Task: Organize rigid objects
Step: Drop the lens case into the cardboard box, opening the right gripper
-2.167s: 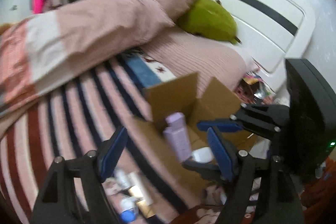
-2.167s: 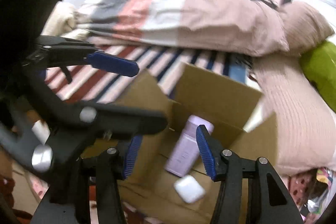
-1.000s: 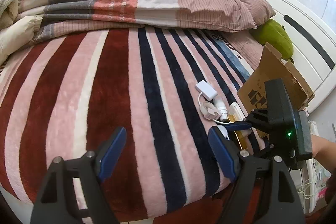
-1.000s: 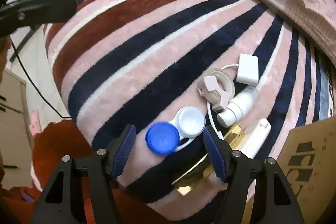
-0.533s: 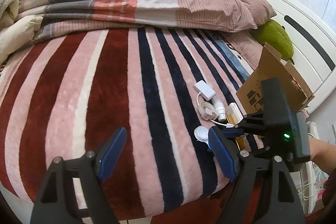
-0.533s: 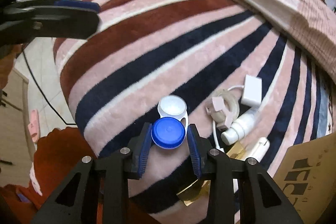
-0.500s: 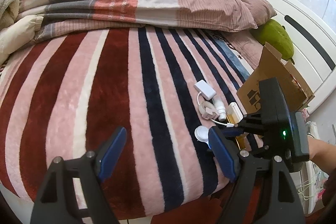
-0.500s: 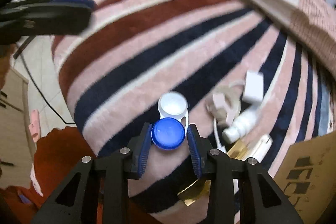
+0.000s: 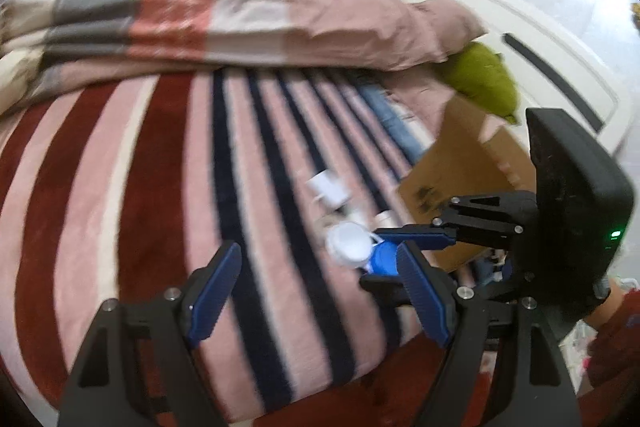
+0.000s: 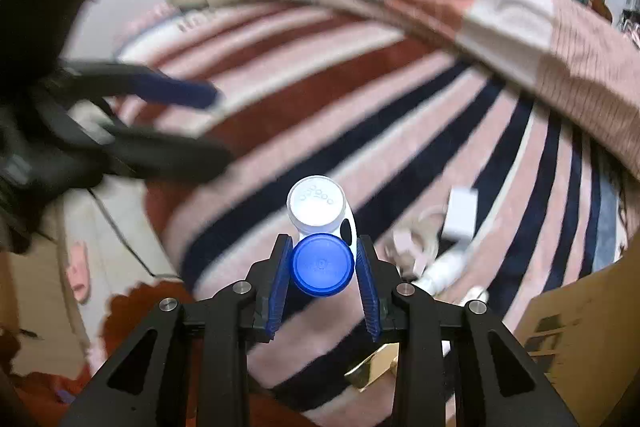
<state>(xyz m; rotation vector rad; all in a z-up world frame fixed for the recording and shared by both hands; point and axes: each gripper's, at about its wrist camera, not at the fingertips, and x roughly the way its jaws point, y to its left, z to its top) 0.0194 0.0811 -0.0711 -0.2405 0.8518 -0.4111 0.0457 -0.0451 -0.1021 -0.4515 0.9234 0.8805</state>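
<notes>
My right gripper (image 10: 323, 285) is shut on a contact lens case (image 10: 322, 241) with one blue cap and one white cap, and holds it above the striped blanket (image 10: 360, 115). The case and the right gripper also show in the left wrist view (image 9: 362, 253). My left gripper (image 9: 316, 295) is open and empty over the blanket's near edge. A white charger with cable (image 10: 460, 213), a small white bottle (image 10: 444, 269) and a gold item (image 10: 374, 367) lie on the blanket. A cardboard box (image 9: 460, 183) stands at the right.
A folded striped duvet (image 9: 200, 11) lies across the far side of the bed. A green plush (image 9: 480, 79) rests by the white headboard (image 9: 540, 67). The bed edge and the floor are close below both grippers.
My right gripper closed on the lens case and has lifted it off the blanket. Both views have swung and are blurred with motion.
</notes>
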